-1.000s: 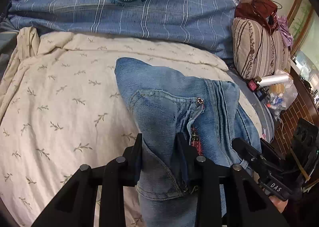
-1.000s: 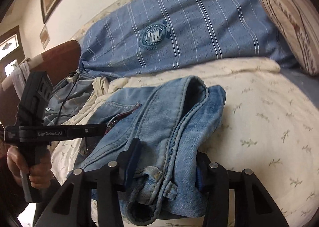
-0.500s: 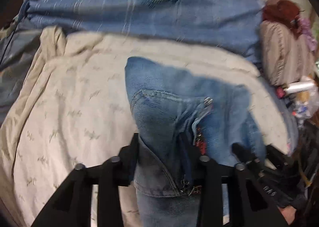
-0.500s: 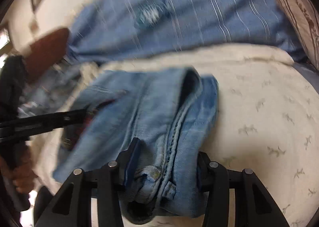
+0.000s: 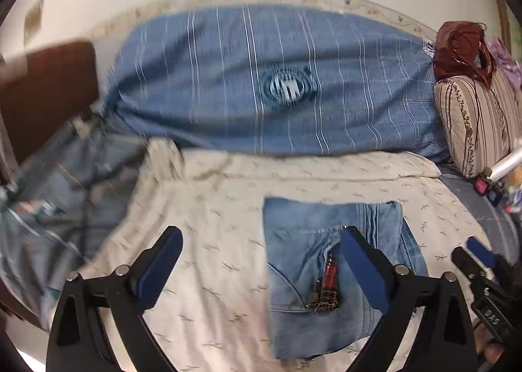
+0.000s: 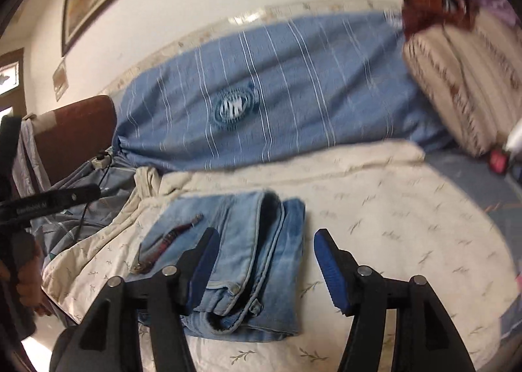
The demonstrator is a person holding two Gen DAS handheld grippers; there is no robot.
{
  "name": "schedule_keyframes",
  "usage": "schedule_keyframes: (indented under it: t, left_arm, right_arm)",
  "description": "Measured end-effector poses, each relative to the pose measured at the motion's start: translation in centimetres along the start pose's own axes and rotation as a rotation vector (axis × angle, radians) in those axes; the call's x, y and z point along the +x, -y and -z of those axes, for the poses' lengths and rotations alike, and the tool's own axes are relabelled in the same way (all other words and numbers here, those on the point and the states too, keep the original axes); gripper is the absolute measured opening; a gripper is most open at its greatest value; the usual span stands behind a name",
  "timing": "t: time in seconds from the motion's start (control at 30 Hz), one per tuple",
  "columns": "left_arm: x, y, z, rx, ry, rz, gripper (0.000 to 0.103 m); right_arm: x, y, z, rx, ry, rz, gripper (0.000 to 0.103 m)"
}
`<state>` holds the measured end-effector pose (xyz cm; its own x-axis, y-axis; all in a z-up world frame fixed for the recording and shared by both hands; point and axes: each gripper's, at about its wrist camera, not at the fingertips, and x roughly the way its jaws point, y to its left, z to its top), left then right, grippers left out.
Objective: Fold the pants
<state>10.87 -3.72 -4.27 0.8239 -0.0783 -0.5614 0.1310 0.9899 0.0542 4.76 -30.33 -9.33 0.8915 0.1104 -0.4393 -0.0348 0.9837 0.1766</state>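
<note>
The blue jeans (image 5: 326, 274) lie folded into a compact rectangle on the cream leaf-print sheet (image 5: 212, 209); their open zipper and red lining show. My left gripper (image 5: 264, 267) is open and empty, raised above the jeans' left edge, with the right finger over the denim. In the right wrist view the folded jeans (image 6: 248, 251) lie flat, waistband toward the camera. My right gripper (image 6: 264, 264) is open and empty, just above the jeans' near end. The right gripper also shows in the left wrist view (image 5: 479, 261).
A large blue striped cushion (image 5: 277, 85) lies along the wall behind the sheet. A striped beige pillow (image 5: 476, 124) with red cloth on top is at the right. Crumpled grey-blue bedding (image 5: 65, 176) and a brown headboard (image 5: 42, 88) are at the left. Small items lie at the right edge.
Both grippers have opened and let go of the jeans, then pulled back and up. The jeans now lie flat and folded on the sheet.
</note>
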Motion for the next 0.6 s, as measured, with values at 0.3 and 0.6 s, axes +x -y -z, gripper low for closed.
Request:
schedule_keyframes:
  t: [0.3, 0.6]
  left_arm:
    - [-7.8, 1.2, -1.2, 0.115, 0.13, -0.083, 0.1]
    - [-14.5, -0.4, -1.2, 0.072, 0.212, -0.099, 0.103]
  right_arm:
    - [-8.5, -5.0, -2.5, -0.111, 0.142, 0.026, 0.071]
    - [-14.6, -10.7, -5.2, -0.216, 0.211, 0.022, 0.075]
